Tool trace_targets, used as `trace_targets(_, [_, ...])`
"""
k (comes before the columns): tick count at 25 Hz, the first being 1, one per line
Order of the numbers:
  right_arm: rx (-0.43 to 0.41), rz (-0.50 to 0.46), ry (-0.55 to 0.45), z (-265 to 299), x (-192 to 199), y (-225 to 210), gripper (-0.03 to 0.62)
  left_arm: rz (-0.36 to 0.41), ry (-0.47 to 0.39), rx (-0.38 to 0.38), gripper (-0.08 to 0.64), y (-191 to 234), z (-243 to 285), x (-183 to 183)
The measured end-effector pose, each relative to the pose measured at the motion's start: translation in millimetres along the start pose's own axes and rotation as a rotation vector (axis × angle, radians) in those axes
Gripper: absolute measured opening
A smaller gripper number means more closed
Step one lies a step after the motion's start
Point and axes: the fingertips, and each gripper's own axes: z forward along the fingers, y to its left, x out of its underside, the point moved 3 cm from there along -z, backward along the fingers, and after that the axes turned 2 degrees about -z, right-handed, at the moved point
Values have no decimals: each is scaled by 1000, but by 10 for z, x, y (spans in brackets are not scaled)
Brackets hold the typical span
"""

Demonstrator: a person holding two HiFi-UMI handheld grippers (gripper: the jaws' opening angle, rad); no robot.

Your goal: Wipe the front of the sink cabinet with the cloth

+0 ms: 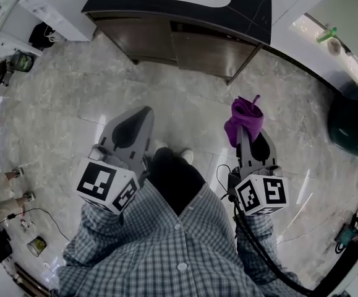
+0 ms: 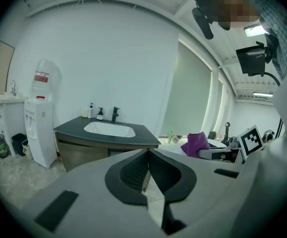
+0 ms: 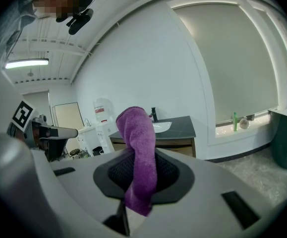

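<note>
Between right gripper (image 1: 248,132) jaws, cloth (image 1: 243,117) pinched, left gripper (image 1: 146,112) jaws closed, sink cabinet (image 1: 191,47) cropped.

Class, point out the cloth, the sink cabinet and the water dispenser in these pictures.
cloth (image 3: 139,152), right gripper view, middle of the purple fold.
sink cabinet (image 1: 209,53), head view, right door front.
water dispenser (image 2: 39,130), left gripper view, white body.

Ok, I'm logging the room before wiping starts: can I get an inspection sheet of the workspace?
Surface: glossy stone-look floor.
Job's things: sink cabinet ahead, untouched; purple cloth in the right gripper.
Clutter: bottles beside the tap; green bottle on the window ledge.
Grippers: left gripper shut, empty; right gripper shut on the cloth.
Cables: black cable from the right gripper.
Surroundings: water dispenser, dark bin.
</note>
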Motion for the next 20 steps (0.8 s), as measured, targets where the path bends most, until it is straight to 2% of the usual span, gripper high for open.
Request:
trace_targets(7, [-4,-6,-29,-30,-178,226,77,15,-1,47,11,-20,-105,-108])
trace_targets(20, [-12,42,-18,188,-241,592,77,11,-14,82,11,363,-67,-252])
